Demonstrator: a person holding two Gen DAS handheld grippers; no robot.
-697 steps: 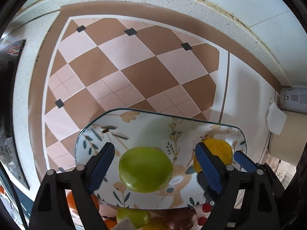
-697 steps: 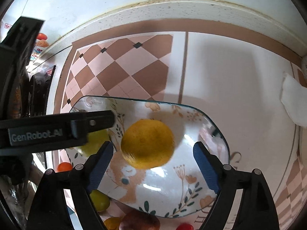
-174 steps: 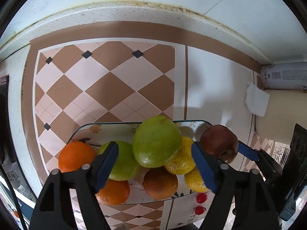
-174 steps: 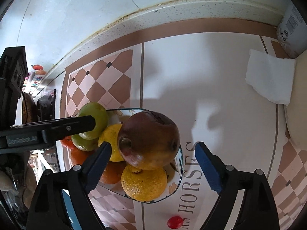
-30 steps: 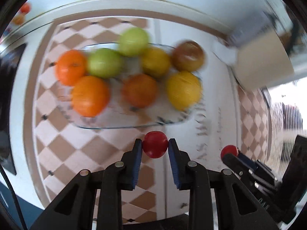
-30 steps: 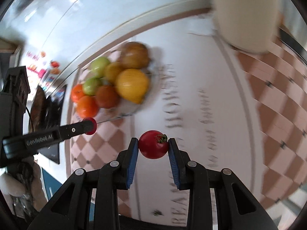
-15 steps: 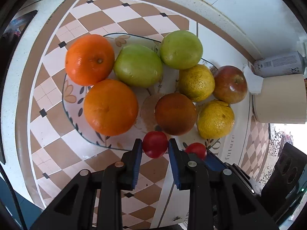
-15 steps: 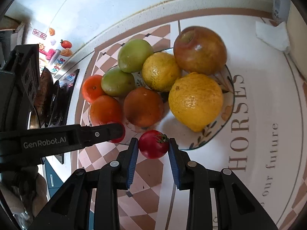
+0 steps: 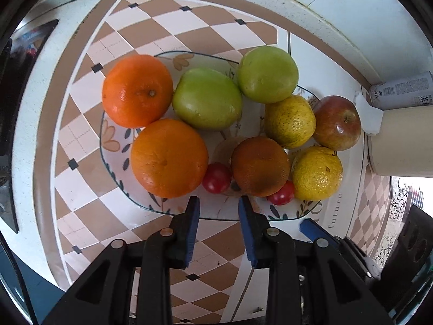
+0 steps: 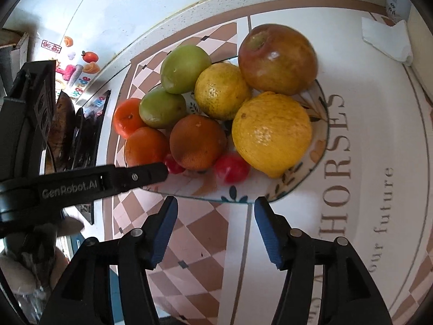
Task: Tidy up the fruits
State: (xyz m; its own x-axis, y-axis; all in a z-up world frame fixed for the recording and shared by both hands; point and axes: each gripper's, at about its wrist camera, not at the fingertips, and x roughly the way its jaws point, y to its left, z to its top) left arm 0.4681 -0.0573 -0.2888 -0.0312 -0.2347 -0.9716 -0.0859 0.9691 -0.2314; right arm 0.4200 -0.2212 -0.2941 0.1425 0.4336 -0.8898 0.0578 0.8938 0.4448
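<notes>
A flower-patterned plate [image 9: 216, 216] holds several fruits: two oranges [image 9: 169, 158], two green ones [image 9: 207, 98], yellow citrus [image 9: 316, 173], a brownish orange [image 9: 259, 166] and a red apple [image 9: 337, 122]. One small red tomato [image 9: 216, 181] lies on the plate's front just beyond my left gripper [image 9: 219, 204], whose jaws are opening with nothing between them. A second tomato [image 10: 232, 172] lies blurred on the plate's rim [image 10: 205, 196], just ahead of my right gripper [image 10: 215, 203]. Its jaws are opening wider and are empty too.
The plate rests on a checked brown and pink cloth [image 9: 89, 208] on a counter against a white wall. A cream cylinder [image 9: 400, 140], a can [image 9: 400, 93] and a white tissue [image 10: 387, 39] stand to the plate's right.
Both grippers have let go of their tomatoes, which now lie on the plate's front. Both pairs of jaws have parted, the right one further.
</notes>
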